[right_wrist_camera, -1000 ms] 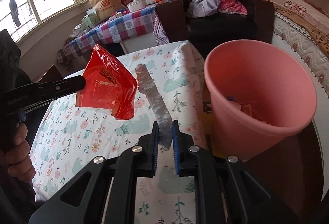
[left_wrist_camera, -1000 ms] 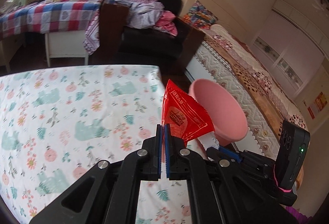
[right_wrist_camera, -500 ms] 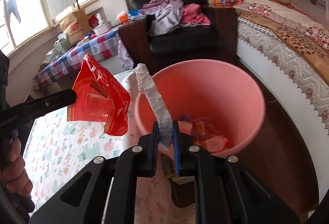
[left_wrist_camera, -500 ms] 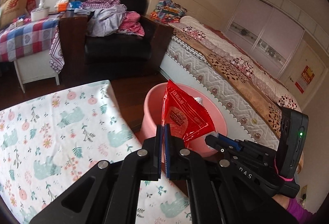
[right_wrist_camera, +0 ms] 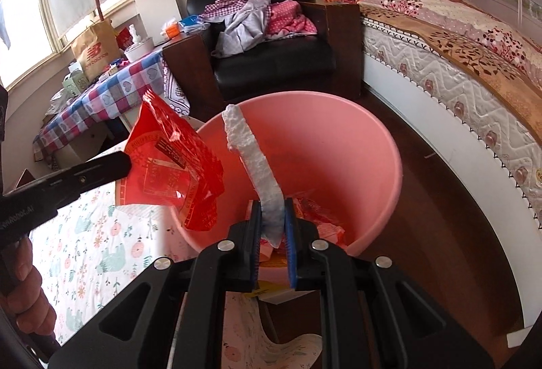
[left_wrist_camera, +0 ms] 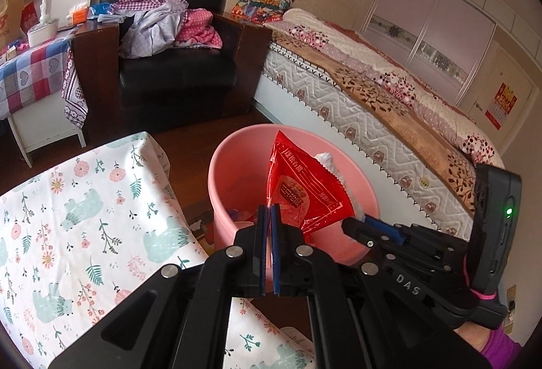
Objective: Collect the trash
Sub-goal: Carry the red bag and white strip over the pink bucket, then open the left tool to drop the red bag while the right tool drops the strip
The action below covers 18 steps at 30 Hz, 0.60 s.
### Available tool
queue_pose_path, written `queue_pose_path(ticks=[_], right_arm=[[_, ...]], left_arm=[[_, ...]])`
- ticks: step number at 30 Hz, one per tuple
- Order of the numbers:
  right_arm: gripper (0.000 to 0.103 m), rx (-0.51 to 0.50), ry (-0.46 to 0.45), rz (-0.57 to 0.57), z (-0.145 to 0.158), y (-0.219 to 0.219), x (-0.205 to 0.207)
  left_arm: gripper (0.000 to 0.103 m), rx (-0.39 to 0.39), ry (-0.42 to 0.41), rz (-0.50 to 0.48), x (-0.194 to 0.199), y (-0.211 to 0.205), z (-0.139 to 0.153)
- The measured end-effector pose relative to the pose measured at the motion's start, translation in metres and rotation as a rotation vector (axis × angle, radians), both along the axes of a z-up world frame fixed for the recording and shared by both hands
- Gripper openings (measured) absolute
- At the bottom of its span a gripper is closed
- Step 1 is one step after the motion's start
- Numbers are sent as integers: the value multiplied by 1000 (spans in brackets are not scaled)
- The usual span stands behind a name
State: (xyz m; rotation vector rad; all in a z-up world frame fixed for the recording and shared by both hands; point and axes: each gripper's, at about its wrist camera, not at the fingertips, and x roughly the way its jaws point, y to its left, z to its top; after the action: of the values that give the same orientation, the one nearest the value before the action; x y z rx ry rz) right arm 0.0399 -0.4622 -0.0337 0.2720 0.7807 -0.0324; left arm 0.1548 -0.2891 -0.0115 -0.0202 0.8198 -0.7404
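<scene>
Closest to my left camera, the left gripper (left_wrist_camera: pixel 269 211) has its blue-padded jaws pressed nearly flat together on the bottom corner of a red foil snack wrapper (left_wrist_camera: pixel 301 189), a glossy, crinkled triangle with a serrated seal edge and white printed text, standing upright over the mouth of the pink plastic bin (left_wrist_camera: pixel 223 179). In my right camera, the right gripper (right_wrist_camera: pixel 272 220) pinches the lower end of a white foam strip (right_wrist_camera: pixel 252 159), rough and grainy in texture, long and narrow, leaning up and to the left above the same bin's round opening (right_wrist_camera: pixel 389 162). The wrapper (right_wrist_camera: pixel 169 165) shows here too, held at its left edge by the black finger of the other tool, hanging over the bin's left rim. Down inside the smooth, tapering bucket I can see more crumpled red and orange wrappers (right_wrist_camera: pixel 315 213) on the bottom. Just left of the bin is the table with a floral tablecloth (left_wrist_camera: pixel 78 216), cotton-looking, printed with pale green bears and pink flowers. Further off stands a black leather armchair (left_wrist_camera: pixel 176 70) heaped with rumpled clothes (left_wrist_camera: pixel 159 20), and to its right a bed with a quilted mattress (left_wrist_camera: pixel 338 98) under a patterned bedspread.
</scene>
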Motion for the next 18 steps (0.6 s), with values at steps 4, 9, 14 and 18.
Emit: queue_pose_path(ticks=[4,9,14,18], right_arm=[[13,2,6,-11,-3,-3,3],[13,-2,16,-13,-7,-5,7],[13,-5,22,-19,-11,-5,8],[13,-8,21,-23,-10,-6,8]], left_arm=[[2,16,12,1,4,-6,-9],[2,27,17,-5,5,-11,-16],[2,41,18,-10,4,-15,-20],[2,43,22,-12,4,-18,-22]])
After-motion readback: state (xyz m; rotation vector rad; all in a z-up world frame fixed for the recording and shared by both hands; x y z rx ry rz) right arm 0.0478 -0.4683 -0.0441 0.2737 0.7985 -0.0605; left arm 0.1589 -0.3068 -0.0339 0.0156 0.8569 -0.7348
